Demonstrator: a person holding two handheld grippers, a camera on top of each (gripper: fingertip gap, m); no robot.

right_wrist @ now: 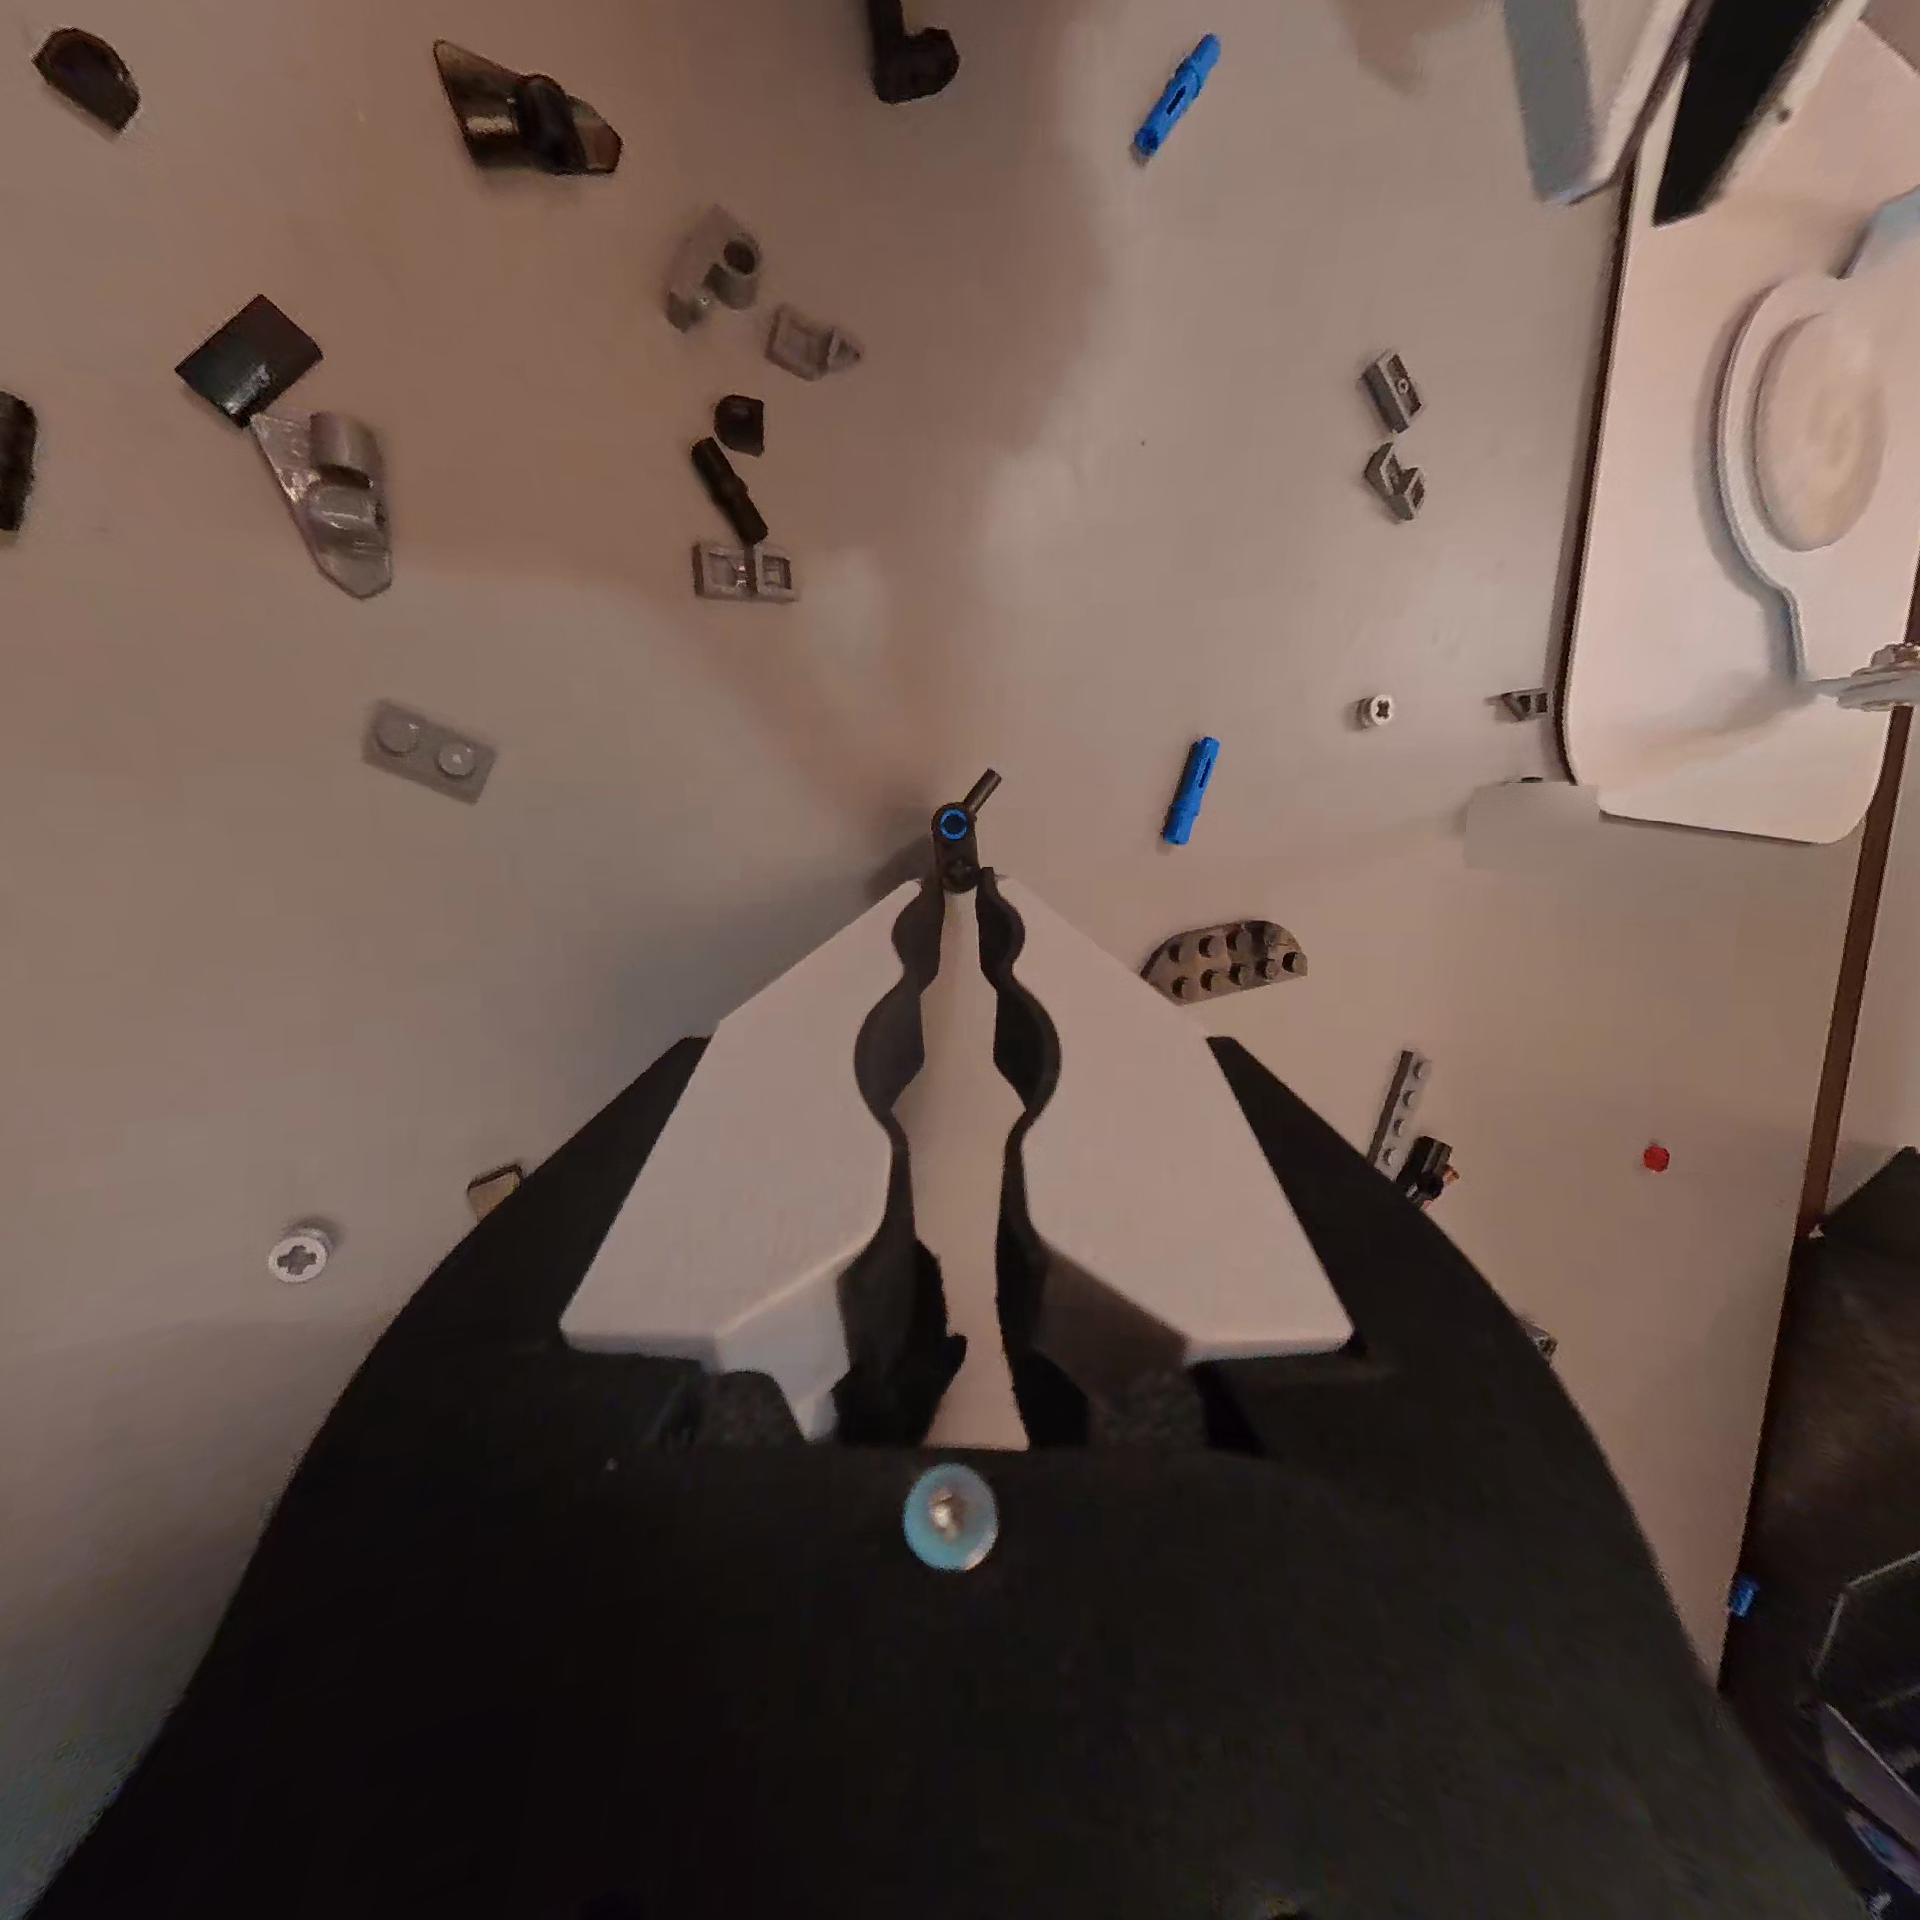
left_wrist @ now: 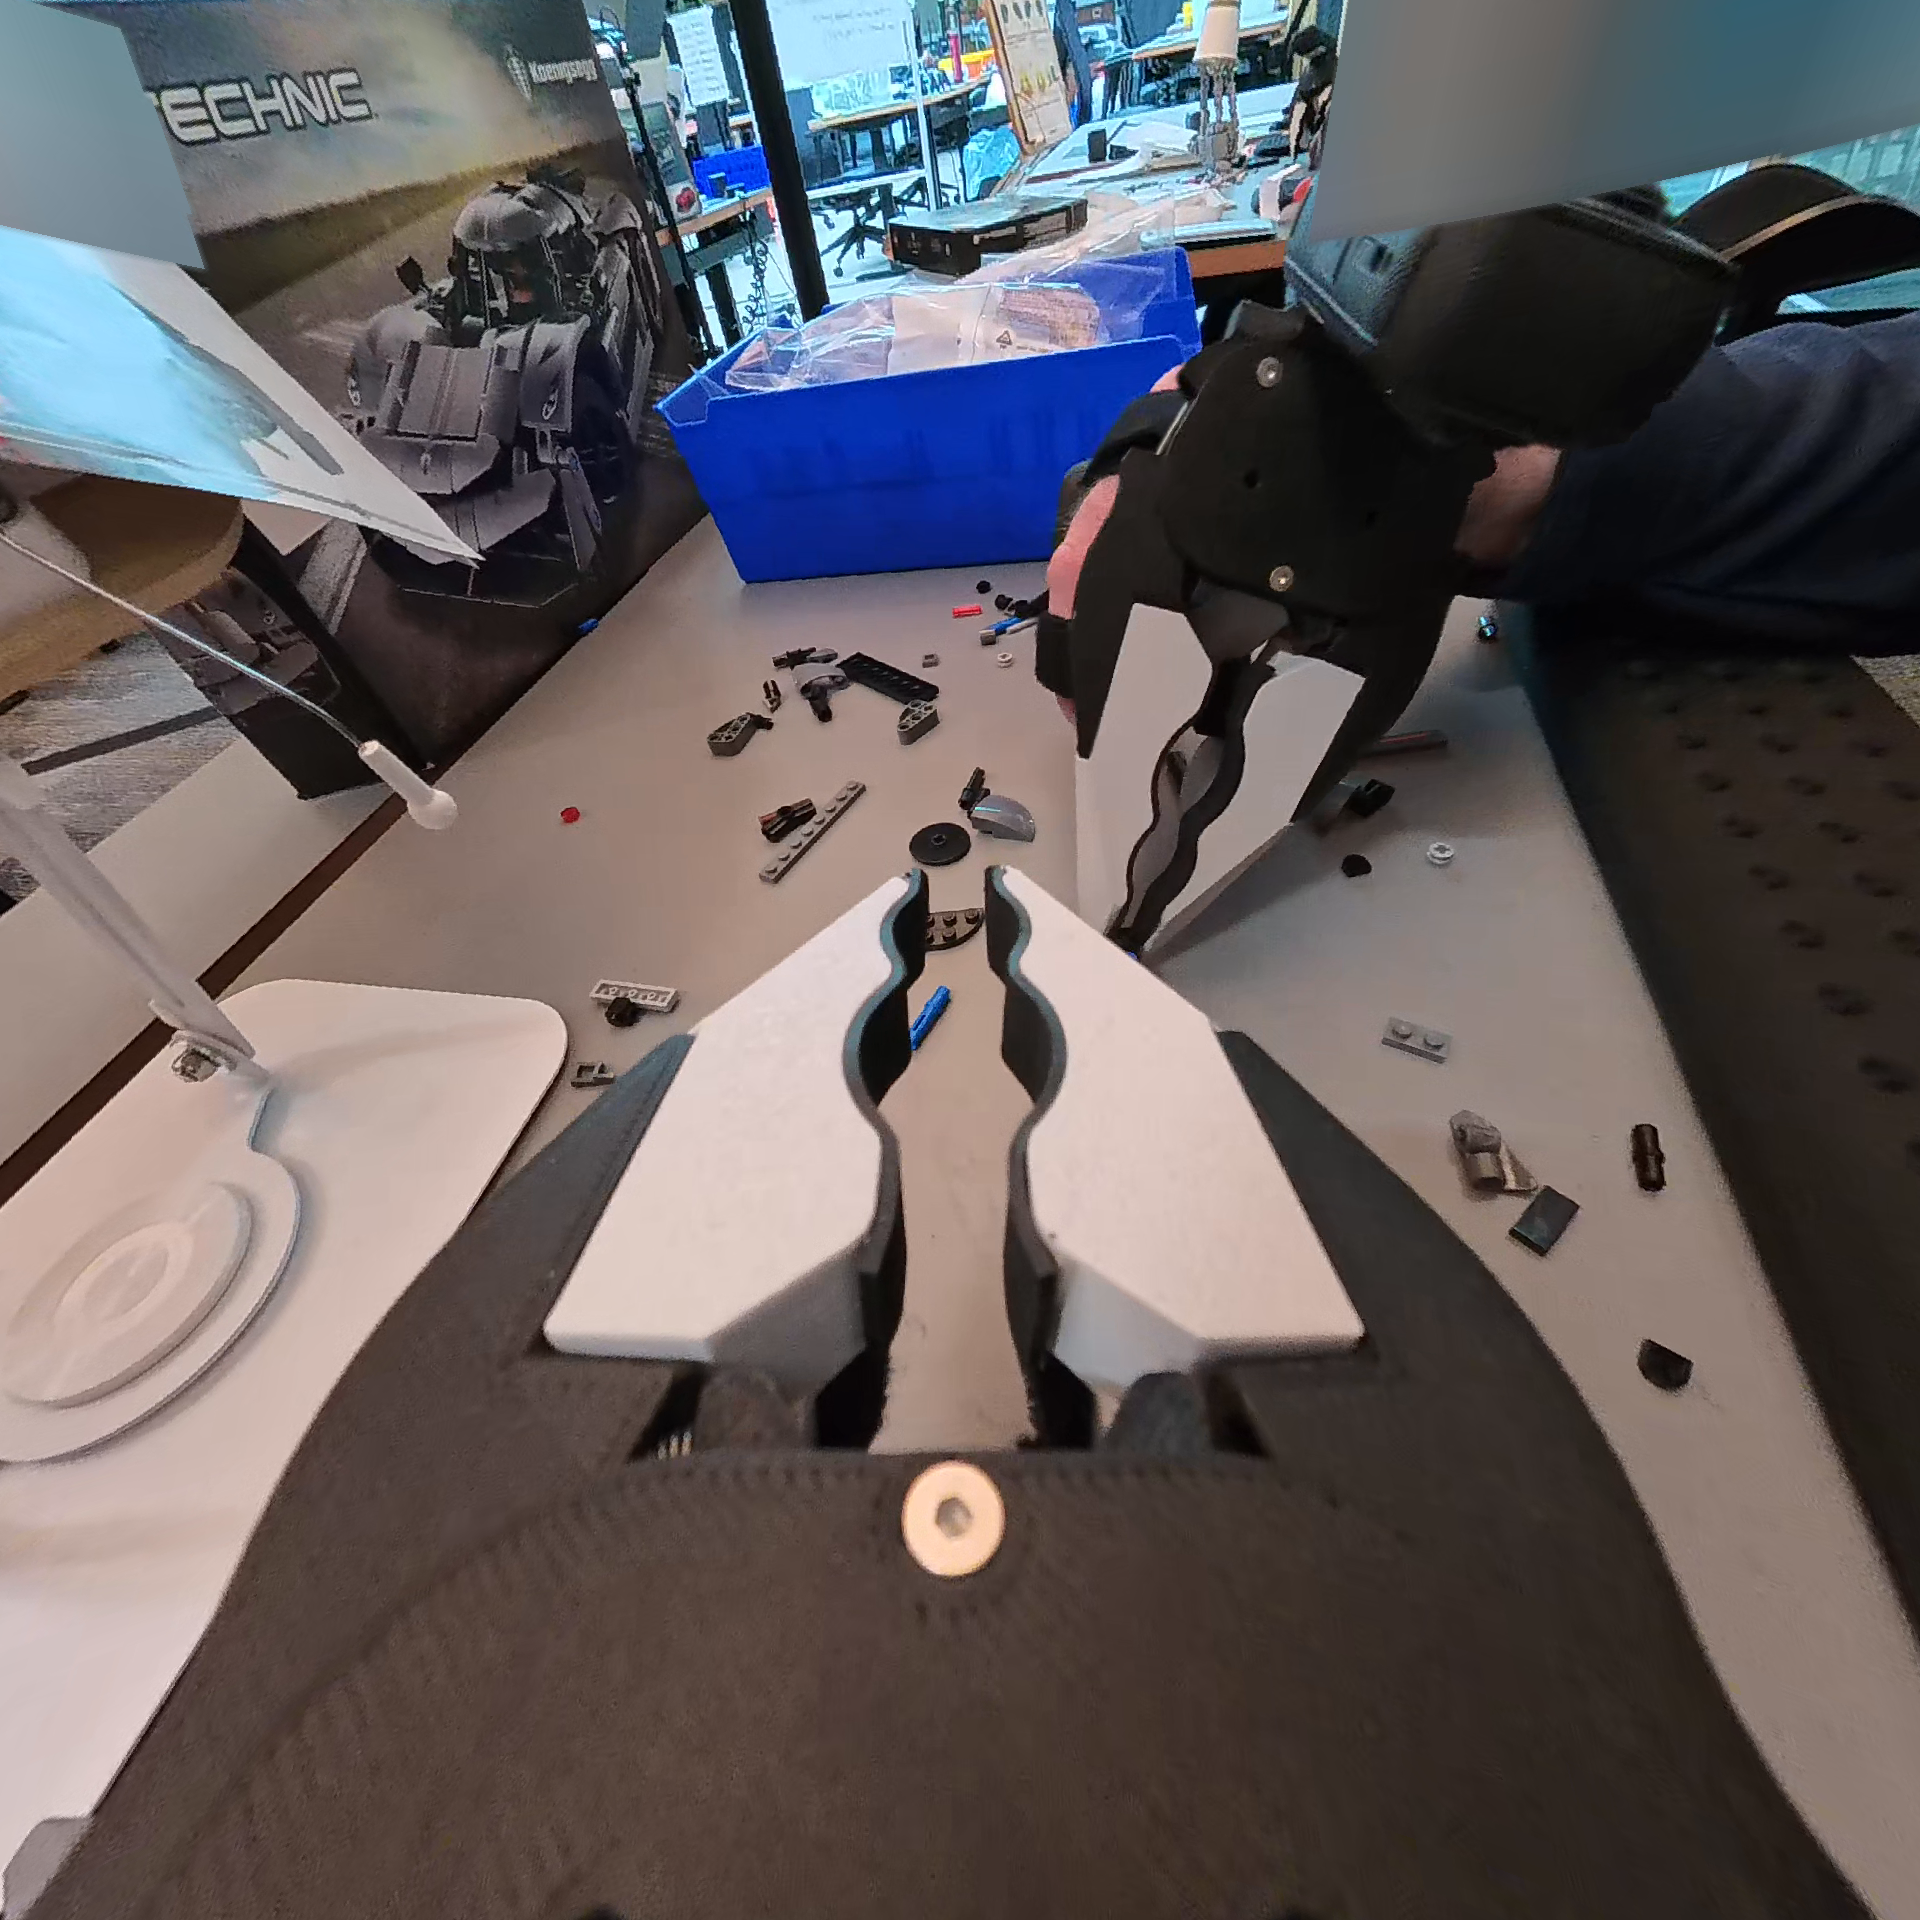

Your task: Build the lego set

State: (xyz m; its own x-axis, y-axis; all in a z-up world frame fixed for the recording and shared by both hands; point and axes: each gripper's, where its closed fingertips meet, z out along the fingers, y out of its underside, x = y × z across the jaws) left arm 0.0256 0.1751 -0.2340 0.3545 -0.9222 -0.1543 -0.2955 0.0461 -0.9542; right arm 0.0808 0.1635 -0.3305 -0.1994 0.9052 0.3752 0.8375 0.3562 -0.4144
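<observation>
My right gripper (right_wrist: 956, 883) points down at the grey table and is shut on a small black connector with a blue pin in it (right_wrist: 956, 831). In the left wrist view it (left_wrist: 1127, 935) stands tip-down to the right of my left gripper. My left gripper (left_wrist: 954, 883) is open and empty, held above the table. Seen between its fingers are a dark half-round plate (left_wrist: 951, 928) and a blue pin (left_wrist: 930, 1013). Both also show in the right wrist view, the plate (right_wrist: 1226, 961) and the pin (right_wrist: 1190, 790) just right of the held piece.
Several small grey and black pieces lie scattered over the table (left_wrist: 1299, 1039), among them a grey two-stud plate (right_wrist: 428, 750). A blue bin (left_wrist: 935, 457) of bags and the set's box (left_wrist: 447, 416) stand at the back. A white stand base (left_wrist: 260, 1143) is on the left, a black mat (left_wrist: 1766, 935) on the right. The grippers' ends are close to 11 cm from one another.
</observation>
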